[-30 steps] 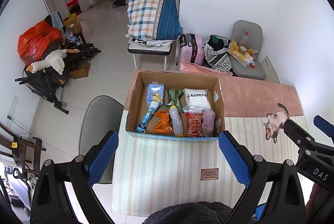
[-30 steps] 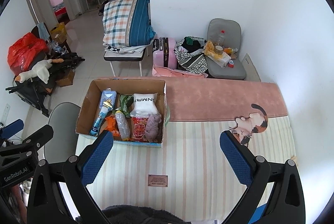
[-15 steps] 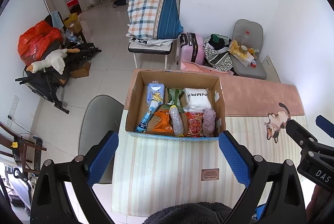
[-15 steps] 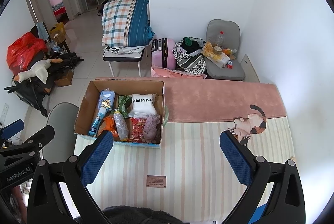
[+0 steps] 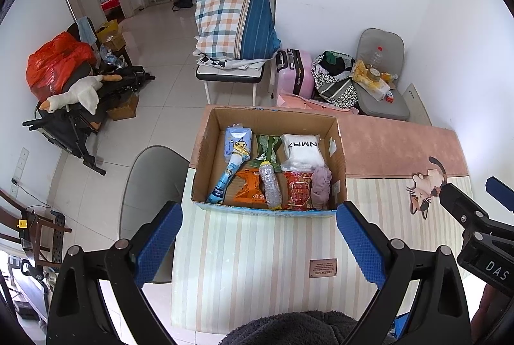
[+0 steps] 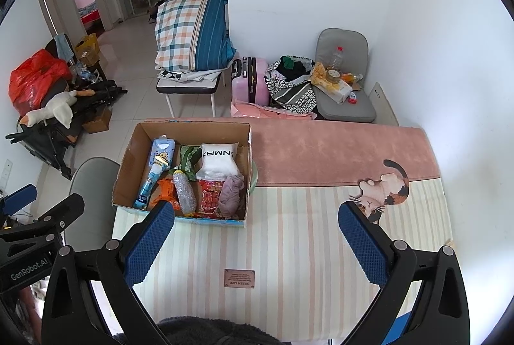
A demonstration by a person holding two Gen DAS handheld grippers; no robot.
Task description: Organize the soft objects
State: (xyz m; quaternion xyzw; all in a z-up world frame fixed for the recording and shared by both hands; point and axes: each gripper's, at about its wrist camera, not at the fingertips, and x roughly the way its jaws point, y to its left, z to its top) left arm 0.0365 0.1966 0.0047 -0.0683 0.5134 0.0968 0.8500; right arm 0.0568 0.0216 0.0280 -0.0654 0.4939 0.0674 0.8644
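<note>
An open cardboard box stands on the striped table mat. Inside lie a white packet, a mauve cloth, a red packet, an orange packet, a clear bottle, a blue tube and a green packet. My left gripper is open and empty, held above the mat short of the box. My right gripper is open and empty, to the right of the box.
A grey chair stands left of the table. A pink runner and a cat figure lie on the far side of the table. Beyond are a bench with folded bedding, a pink suitcase and a cluttered grey chair.
Both views have shifted only slightly; the box sits marginally lower and to the left in the right wrist view. Both grippers stay open and empty.
</note>
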